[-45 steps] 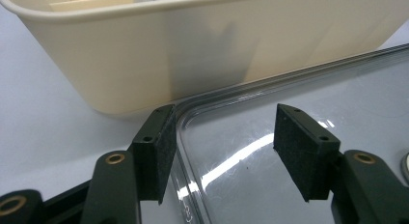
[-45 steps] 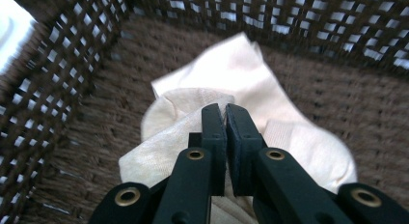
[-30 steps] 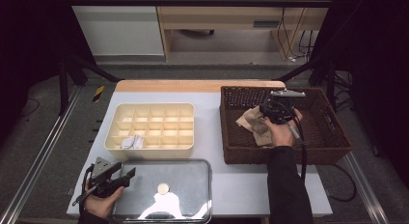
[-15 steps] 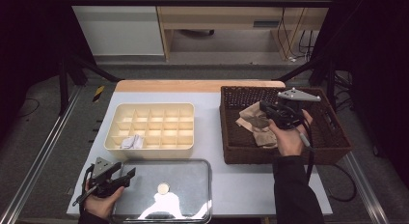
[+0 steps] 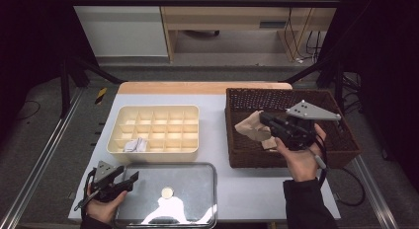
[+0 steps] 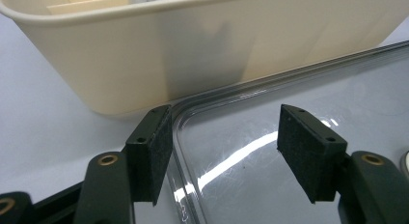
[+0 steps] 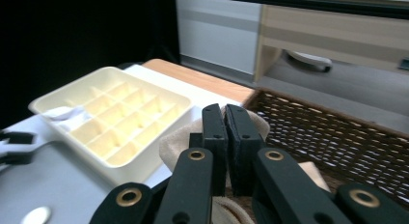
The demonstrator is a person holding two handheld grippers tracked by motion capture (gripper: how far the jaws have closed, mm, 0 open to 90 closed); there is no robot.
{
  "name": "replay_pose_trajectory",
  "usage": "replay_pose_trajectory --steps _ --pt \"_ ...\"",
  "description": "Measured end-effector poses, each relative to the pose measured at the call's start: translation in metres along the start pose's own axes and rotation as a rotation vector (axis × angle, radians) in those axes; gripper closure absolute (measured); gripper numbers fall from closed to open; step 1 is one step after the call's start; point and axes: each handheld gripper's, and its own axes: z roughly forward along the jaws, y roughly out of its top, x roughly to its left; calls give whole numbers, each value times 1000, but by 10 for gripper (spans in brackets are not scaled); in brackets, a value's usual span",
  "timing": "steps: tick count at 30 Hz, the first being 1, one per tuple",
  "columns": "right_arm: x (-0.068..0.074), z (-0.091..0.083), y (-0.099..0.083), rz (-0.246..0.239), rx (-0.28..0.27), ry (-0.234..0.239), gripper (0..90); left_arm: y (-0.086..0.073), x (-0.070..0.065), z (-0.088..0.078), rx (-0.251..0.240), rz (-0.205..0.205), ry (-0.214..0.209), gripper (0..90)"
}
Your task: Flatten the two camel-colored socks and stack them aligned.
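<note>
Divided tray (image 5: 155,129) left of basket (image 5: 237,145), lid (image 5: 192,177) before tray

We see the high view lit from above: the white table top (image 5: 232,189) is bright, while the room to either side falls to near black. The clear, glossy rectangular lid (image 5: 168,199) throws back a white glare patch, which streaks across it in the left gripper view, where the black jaws look soft. In the right gripper view the near black jaws blur slightly and the left edge sinks into darkness.
</note>
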Motion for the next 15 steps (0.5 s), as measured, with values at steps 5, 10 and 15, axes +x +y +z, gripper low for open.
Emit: replay_pose_trajectory --steps 5,10,15 --pt "17 -12 -1 -19 -17 59 881 0 0 0 -2 2 -1 367" --pt "35 -19 -5 -39 -16 113 880 0 0 0 -1 1 -3 367" --pt "50 -17 -17 -50 11 158 880 0 -1 0 -4 1 -5 367"
